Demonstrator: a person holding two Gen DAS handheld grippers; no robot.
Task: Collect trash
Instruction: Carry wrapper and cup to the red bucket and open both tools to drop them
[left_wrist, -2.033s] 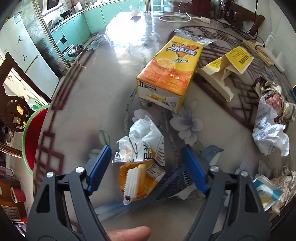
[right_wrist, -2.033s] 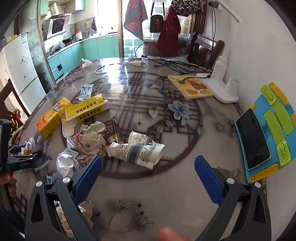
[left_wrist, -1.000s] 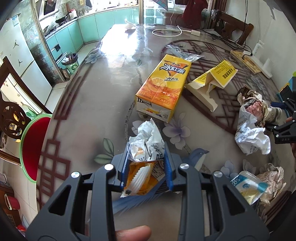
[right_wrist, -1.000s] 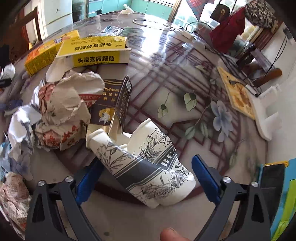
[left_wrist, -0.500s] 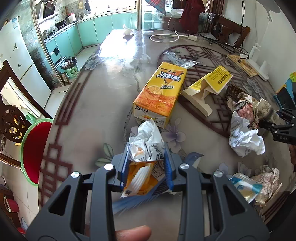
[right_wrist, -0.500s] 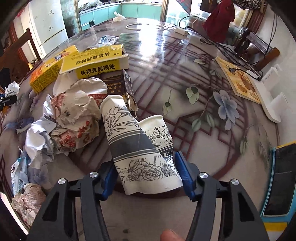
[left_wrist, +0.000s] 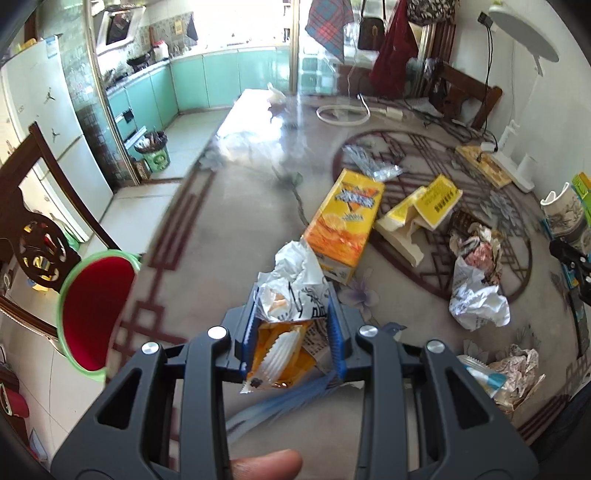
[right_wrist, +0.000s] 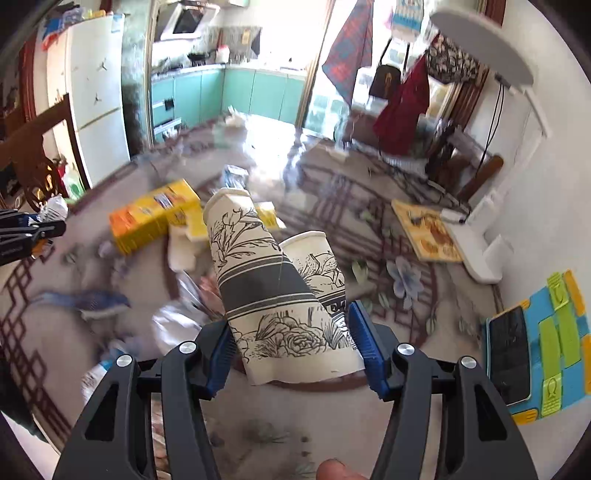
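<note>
My left gripper (left_wrist: 293, 332) is shut on a crumpled orange and white snack wrapper (left_wrist: 288, 317), held above the table. In the right wrist view my right gripper (right_wrist: 291, 343) is shut on two flattened paper cups (right_wrist: 266, 284) with black flower prints, lifted off the table. From the left wrist view those cups (left_wrist: 563, 214) and the right gripper's black frame show at the far right edge. An orange drink carton (left_wrist: 345, 225), a torn yellow box (left_wrist: 421, 214) and crumpled papers (left_wrist: 476, 280) lie on the table.
The glossy patterned table (left_wrist: 229, 236) runs back toward a white cable. A red-seated stool with a green rim (left_wrist: 94, 306) stands left of it. More wrappers (left_wrist: 506, 373) lie at the near right. A phone on a blue stand (right_wrist: 513, 354) is at the right.
The right gripper closed on the paper cups and lifted them up off the table. The left gripper rose with the wrapper still clamped in it.
</note>
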